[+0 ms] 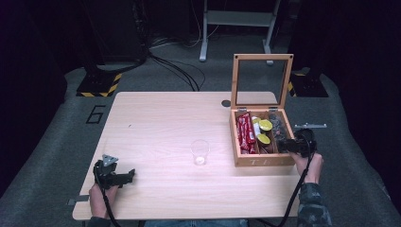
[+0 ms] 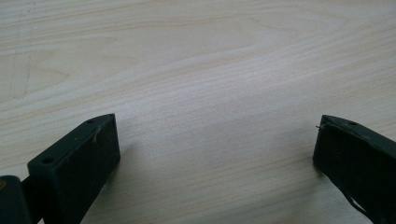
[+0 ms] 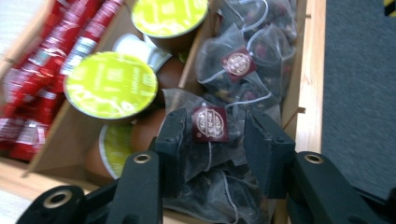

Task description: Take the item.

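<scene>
Fingers of the right gripper (image 3: 212, 140) are closing around a tea bag (image 3: 210, 123) in the wooden box (image 1: 257, 161)'s right compartment, not yet lifted, while capsules (image 3: 109, 85) and red sachets (image 1: 244, 133) sit alongside, the plastic cup (image 1: 200, 152) waits mid-bench, and the left gripper (image 2: 217, 154) rests wide open.

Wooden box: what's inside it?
The wooden box holds red sachets at left, green-lidded capsules in the middle, mesh tea bags at right. The right gripper straddles one. Lower layers are covered.
</scene>
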Demonstrator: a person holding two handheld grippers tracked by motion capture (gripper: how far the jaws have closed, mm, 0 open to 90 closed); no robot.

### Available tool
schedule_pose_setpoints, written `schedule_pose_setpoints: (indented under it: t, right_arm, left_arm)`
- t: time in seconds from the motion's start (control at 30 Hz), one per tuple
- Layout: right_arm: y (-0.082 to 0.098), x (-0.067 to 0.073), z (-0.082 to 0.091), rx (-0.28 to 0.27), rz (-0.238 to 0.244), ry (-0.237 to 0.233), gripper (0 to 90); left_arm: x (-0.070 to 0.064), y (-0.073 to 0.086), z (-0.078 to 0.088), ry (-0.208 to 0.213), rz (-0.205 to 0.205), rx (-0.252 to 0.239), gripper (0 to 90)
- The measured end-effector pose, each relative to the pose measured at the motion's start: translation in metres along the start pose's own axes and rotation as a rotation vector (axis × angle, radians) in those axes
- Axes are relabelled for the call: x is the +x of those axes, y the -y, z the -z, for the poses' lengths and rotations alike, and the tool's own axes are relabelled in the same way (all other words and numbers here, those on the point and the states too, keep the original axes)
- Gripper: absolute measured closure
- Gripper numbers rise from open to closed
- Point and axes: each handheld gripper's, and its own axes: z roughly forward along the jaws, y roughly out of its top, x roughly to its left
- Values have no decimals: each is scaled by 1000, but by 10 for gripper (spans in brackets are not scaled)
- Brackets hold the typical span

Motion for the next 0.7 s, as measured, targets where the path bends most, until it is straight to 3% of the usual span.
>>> schedule_pose_setpoints:
  t: [0.23, 0.37, 0.57, 0.63, 0.7]
  right_arm:
    - [-2, 3, -14, 80, -41, 3, 620]
    - [-2, 3, -18, 103, -44, 5, 734]
    - [1, -1, -16, 73, -58, -11, 807]
    - [3, -3, -13, 47, -30, -12, 818]
    - [3, -3, -9, 21, -35, -9, 831]
  left_arm:
    - [0, 0, 0, -2, -2, 2, 4]
    - [0, 0, 0, -3, -1, 0, 4]
    - [0, 0, 0, -3, -2, 2, 4]
    - [0, 0, 0, -3, -1, 0, 4]
    - [0, 0, 0, -3, -1, 0, 4]
